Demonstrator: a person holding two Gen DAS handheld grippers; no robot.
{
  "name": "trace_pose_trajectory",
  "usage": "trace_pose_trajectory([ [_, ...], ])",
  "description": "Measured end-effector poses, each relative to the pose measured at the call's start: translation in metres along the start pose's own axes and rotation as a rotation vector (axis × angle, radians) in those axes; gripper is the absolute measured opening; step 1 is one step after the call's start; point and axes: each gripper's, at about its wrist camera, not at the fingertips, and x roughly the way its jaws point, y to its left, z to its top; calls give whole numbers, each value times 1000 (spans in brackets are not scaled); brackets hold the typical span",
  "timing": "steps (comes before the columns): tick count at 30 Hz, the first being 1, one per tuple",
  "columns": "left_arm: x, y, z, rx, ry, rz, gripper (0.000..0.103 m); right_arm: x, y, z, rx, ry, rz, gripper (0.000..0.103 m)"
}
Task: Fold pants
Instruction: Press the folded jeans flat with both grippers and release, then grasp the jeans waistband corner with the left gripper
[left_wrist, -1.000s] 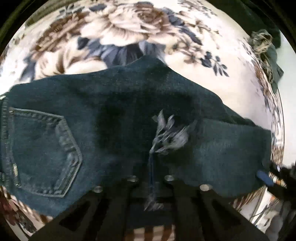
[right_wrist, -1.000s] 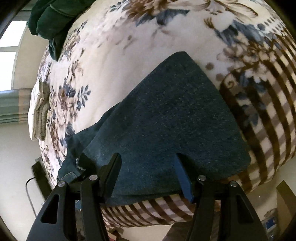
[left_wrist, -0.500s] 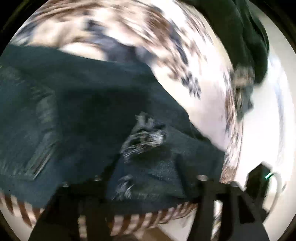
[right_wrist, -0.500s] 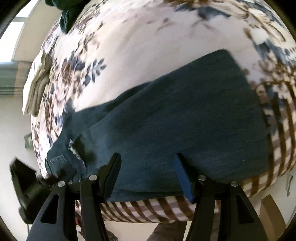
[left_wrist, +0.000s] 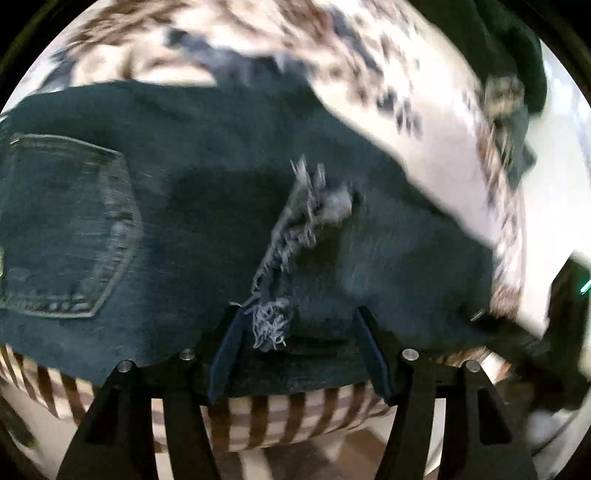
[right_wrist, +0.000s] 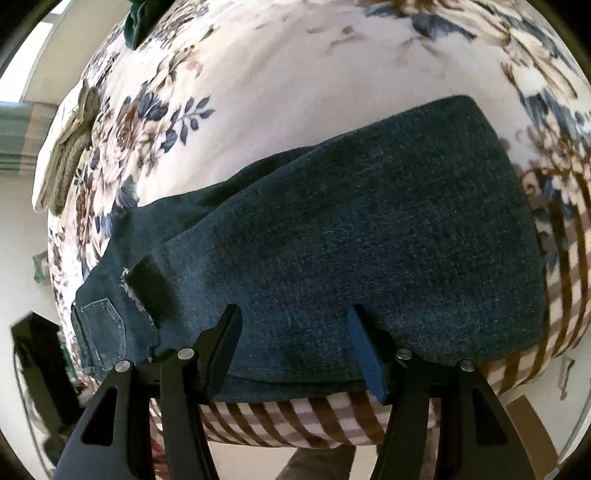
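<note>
Dark blue jeans (left_wrist: 221, 206) lie folded on a flowered bed cover (right_wrist: 295, 92), close to its striped near edge. In the left wrist view a back pocket (left_wrist: 62, 229) sits at the left and a frayed pale hem (left_wrist: 295, 236) runs down the middle. My left gripper (left_wrist: 299, 332) stands open over the near edge; the hem's loose threads lie between its fingers (left_wrist: 229, 343), not pinched. In the right wrist view the folded leg (right_wrist: 388, 229) spreads wide. My right gripper (right_wrist: 293, 328) hangs open over its near edge, holding nothing.
A dark green garment (right_wrist: 140, 18) lies at the far end of the bed, with a folded beige cloth (right_wrist: 62, 147) near the left edge. The brown-striped border (right_wrist: 295, 417) drops off to the floor. A dark device (right_wrist: 33, 354) shows at the lower left.
My left gripper has opened and let go of the frayed hem, which now rests on the jeans. Both views have swung sideways along the bed edge; the right gripper stays open.
</note>
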Motion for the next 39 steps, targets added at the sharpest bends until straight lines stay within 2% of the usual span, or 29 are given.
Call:
trace_pose_trajectory([
  [2, -18, 7, 1, -40, -47, 10, 59, -2, 13, -4, -81, -22, -171, 62],
  [3, -25, 13, 1, -55, -56, 30, 63, -2, 18, -5, -119, -30, -246, 68],
  [4, -29, 17, 1, -67, -57, 43, 68, -1, 25, -8, -160, -40, -317, 79],
  [5, -34, 24, 0, -86, -55, 59, 74, -1, 30, -10, -189, -49, -349, 85],
  [6, -36, 27, 0, -98, -55, 68, 74, -1, 35, -13, -215, -57, -365, 93],
  [8, -39, 38, -2, -133, -67, 90, 76, -2, 42, -17, -240, -64, -386, 95],
  [9, -44, 46, -5, -155, -84, 91, 84, -2, 47, -19, -254, -67, -398, 95],
  [11, -51, 60, -11, -187, -127, 117, 92, -2, 56, -24, -273, -72, -410, 96],
  [14, -58, 75, -11, -208, -184, 153, 93, -5, 66, -29, -274, -82, -402, 100],
  [17, -64, 94, -14, -254, -197, 143, 93, -8, 78, -34, -284, -82, -393, 100],
  [23, -92, 158, -34, -438, -336, 65, 93, -7, 106, -41, -284, -57, -322, 100],
  [26, -91, 191, -36, -540, -372, 48, 87, -5, 121, -45, -313, -72, -284, 99],
  [27, -89, 204, -36, -571, -377, 38, 76, -5, 128, -47, -322, -80, -272, 94],
  [28, -86, 214, -36, -597, -376, 26, 70, -5, 133, -49, -330, -86, -270, 76],
  [29, -81, 225, -35, -629, -371, -2, 59, -4, 139, -50, -341, -90, -274, 67],
  [30, -74, 236, -33, -658, -366, -35, 54, -2, 145, -52, -350, -93, -275, 55],
  [31, -70, 242, -31, -674, -371, -65, 51, 0, 150, -53, -354, -93, -268, 54],
  [32, -67, 248, -30, -684, -389, -98, 40, 2, 153, -53, -352, -94, -260, 54],
  [33, -68, 250, -28, -683, -405, -108, 36, 4, 157, -54, -346, -90, -252, 54],
  [36, -81, 235, -26, -618, -468, -65, 30, 12, 161, -50, -321, -67, -244, 54],
  [39, -95, 213, -30, -524, -532, -18, 29, 18, 161, -47, -296, -57, -242, 54],
])
